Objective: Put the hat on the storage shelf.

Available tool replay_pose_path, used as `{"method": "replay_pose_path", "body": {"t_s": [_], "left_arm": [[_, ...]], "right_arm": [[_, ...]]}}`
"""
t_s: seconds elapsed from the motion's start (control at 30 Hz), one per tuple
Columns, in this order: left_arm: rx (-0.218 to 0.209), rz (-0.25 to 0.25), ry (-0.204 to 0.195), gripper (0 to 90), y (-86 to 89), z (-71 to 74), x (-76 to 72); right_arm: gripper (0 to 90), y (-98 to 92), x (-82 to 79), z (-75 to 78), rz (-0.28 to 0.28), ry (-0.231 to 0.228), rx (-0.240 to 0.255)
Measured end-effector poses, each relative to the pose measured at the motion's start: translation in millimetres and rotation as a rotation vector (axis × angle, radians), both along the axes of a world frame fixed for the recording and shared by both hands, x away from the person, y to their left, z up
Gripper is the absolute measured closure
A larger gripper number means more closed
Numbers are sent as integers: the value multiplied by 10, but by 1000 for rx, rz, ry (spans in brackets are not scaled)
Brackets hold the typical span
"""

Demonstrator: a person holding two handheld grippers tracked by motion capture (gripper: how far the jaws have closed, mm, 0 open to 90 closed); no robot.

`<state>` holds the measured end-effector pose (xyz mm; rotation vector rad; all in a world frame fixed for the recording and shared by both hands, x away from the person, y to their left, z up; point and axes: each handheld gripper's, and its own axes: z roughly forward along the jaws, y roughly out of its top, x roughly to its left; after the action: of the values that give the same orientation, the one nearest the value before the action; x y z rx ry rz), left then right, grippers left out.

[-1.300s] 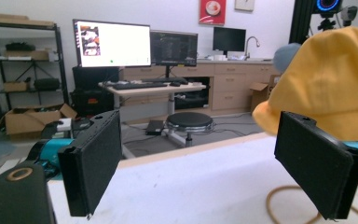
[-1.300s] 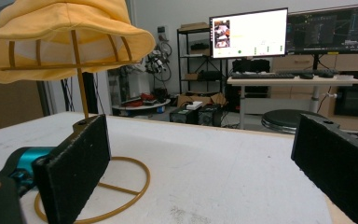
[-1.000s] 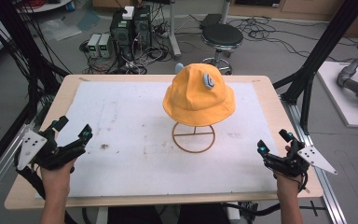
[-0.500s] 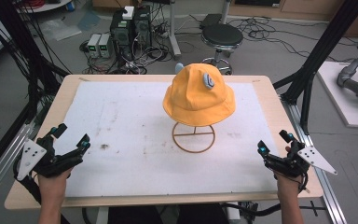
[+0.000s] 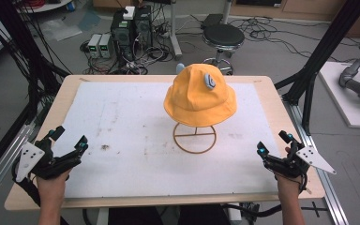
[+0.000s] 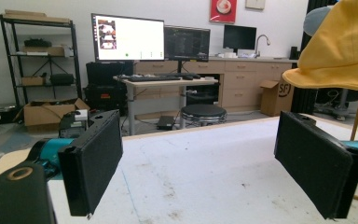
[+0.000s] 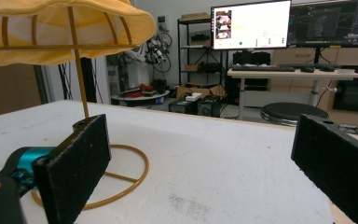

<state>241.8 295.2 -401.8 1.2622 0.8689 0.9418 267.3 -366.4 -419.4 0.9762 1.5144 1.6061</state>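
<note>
high view looks down on a wooden table (image 5: 281, 117) covered by a stained white mat (image 5: 122, 131). a yellow bucket hat (image 5: 199, 96) with a small grey patch (image 5: 210, 81) sits on a gold wire stand (image 5: 194, 137), toward the far middle of the mat. the left gripper (image 5: 69, 137) rests near the mat's front left corner, its jaws spread wide with nothing between them. the right gripper (image 5: 274, 142) sits at the mat's front right edge, jaws also wide apart and empty. both are well apart from the hat. left gripper view shows the hat (image 6: 342, 46) up at the right, above the right jaw, with bare mat (image 6: 205, 163) between the 2 jaws. right gripper view shows the stand's ring base (image 7: 121, 184) just behind the left jaw, and the hat brim (image 7: 65, 30) overhead.
</note>
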Motion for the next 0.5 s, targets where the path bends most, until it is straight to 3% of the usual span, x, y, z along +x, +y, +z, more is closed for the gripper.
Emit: {"method": "replay_pose_path", "body": {"t_s": [0.5], "left_arm": [[-20,6,11,159,45,-22,2]], "right_arm": [[42,9,14,-9,1,6,0]]}}
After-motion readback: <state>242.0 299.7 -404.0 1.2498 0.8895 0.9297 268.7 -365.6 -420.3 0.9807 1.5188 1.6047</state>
